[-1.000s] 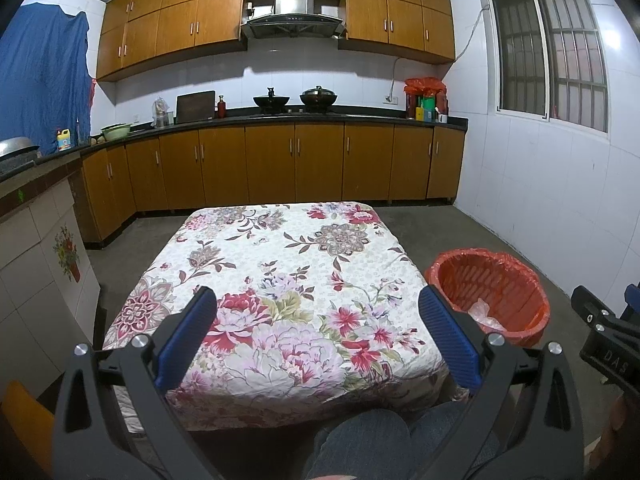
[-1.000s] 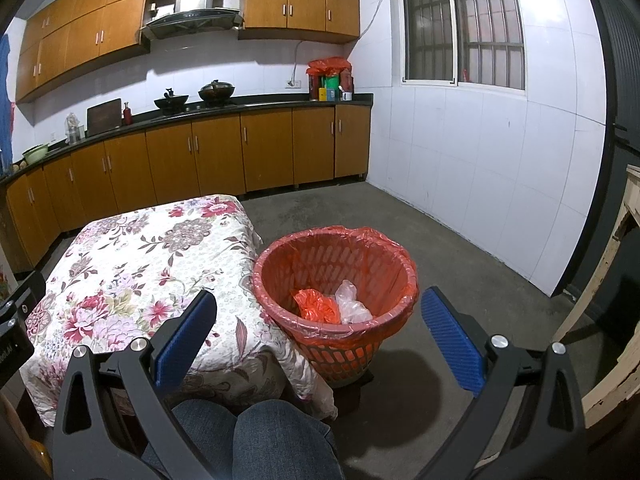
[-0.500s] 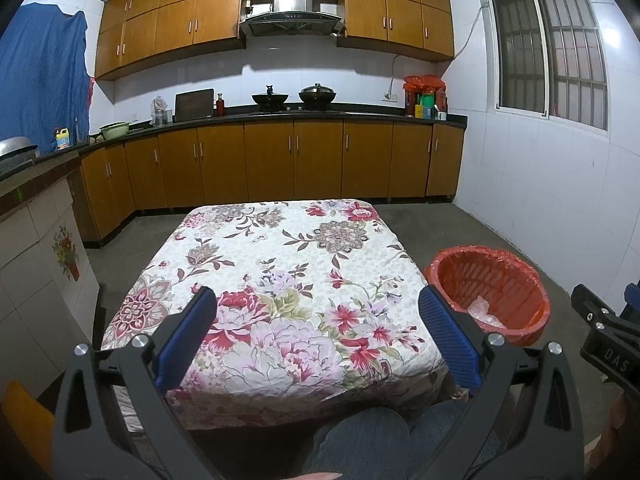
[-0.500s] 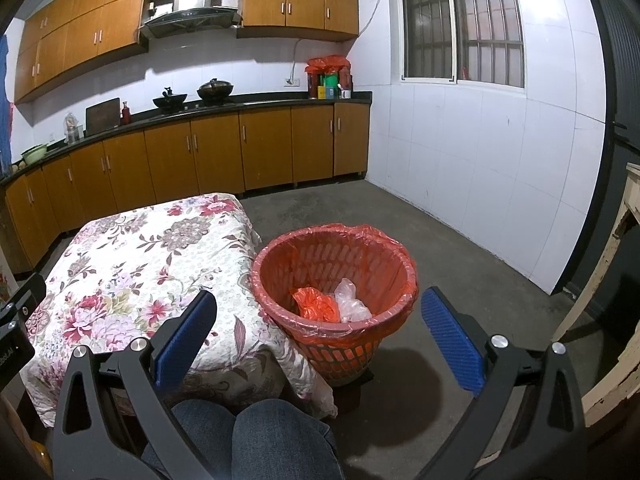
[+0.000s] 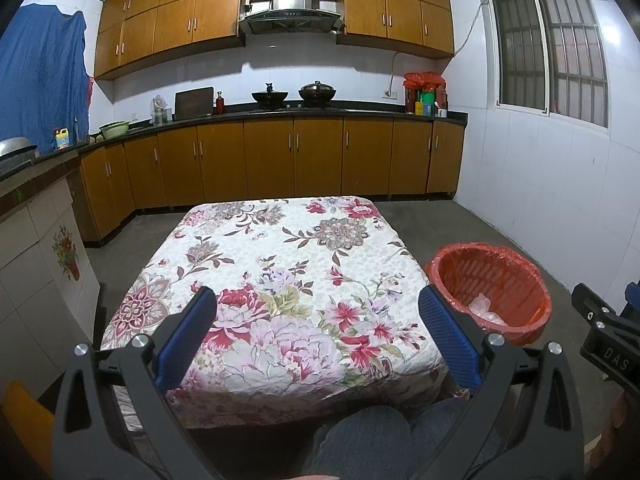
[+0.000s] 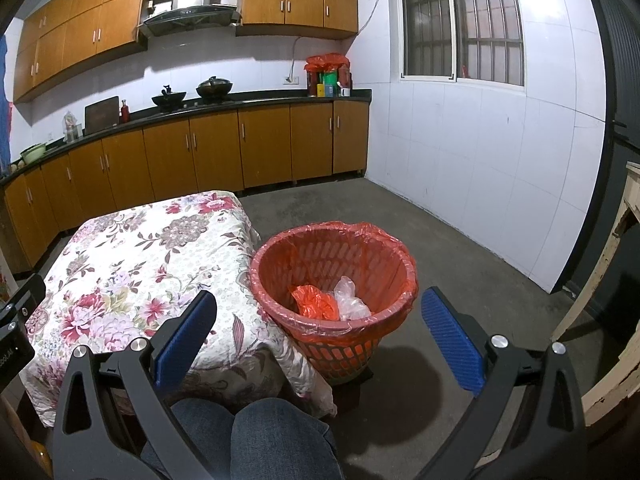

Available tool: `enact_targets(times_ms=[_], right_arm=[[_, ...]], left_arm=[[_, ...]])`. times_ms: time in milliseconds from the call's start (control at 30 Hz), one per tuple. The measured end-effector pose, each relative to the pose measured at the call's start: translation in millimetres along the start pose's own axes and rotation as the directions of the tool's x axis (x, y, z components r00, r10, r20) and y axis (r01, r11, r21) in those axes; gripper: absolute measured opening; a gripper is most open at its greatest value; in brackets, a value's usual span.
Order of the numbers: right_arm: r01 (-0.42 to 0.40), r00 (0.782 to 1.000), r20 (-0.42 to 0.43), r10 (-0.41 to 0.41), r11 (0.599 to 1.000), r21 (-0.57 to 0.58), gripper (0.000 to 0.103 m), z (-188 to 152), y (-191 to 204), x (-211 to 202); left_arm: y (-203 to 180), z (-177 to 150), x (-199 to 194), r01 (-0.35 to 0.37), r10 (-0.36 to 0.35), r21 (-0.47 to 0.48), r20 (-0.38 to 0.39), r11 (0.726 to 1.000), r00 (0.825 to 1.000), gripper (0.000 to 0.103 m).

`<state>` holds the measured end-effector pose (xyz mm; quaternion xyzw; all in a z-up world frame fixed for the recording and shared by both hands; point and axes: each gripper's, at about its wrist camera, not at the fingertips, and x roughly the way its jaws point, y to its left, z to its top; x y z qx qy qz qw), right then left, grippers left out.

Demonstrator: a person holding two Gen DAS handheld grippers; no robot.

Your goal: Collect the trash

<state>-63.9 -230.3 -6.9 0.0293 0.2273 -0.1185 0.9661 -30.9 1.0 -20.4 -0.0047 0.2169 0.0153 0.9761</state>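
A red basket lined with a red bag (image 6: 334, 280) stands on the floor at the table's right side, also seen as the basket (image 5: 494, 288) in the left wrist view. Inside it lie a crumpled red bag (image 6: 314, 300) and a clear plastic bag (image 6: 350, 300). The low table with a floral cloth (image 5: 280, 280) carries nothing. My left gripper (image 5: 316, 332) hangs open over the table's near edge, holding nothing. My right gripper (image 6: 318, 328) is open above the basket's near rim, also holding nothing.
The person's knees in jeans (image 6: 256, 436) sit just below both grippers. Brown cabinets and a dark counter (image 5: 280, 116) run along the back wall. A white tiled wall (image 6: 480, 160) is on the right and a pale wooden frame (image 6: 612, 312) at the far right.
Both views have tilted up very slightly. Both grippers stay open and the basket's contents have not moved.
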Motion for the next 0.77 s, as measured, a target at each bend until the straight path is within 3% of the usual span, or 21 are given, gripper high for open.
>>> enact_targets(times_ms=[767], right_arm=[[-0.001,1.000,-0.005,0.001,1.000,0.002,0.101,-1.6,-1.1,-2.0]], left_arm=[[3.3,-2.5,5.7,-0.002,0.002,0.001,-0.013,1.000,1.000,0.099]])
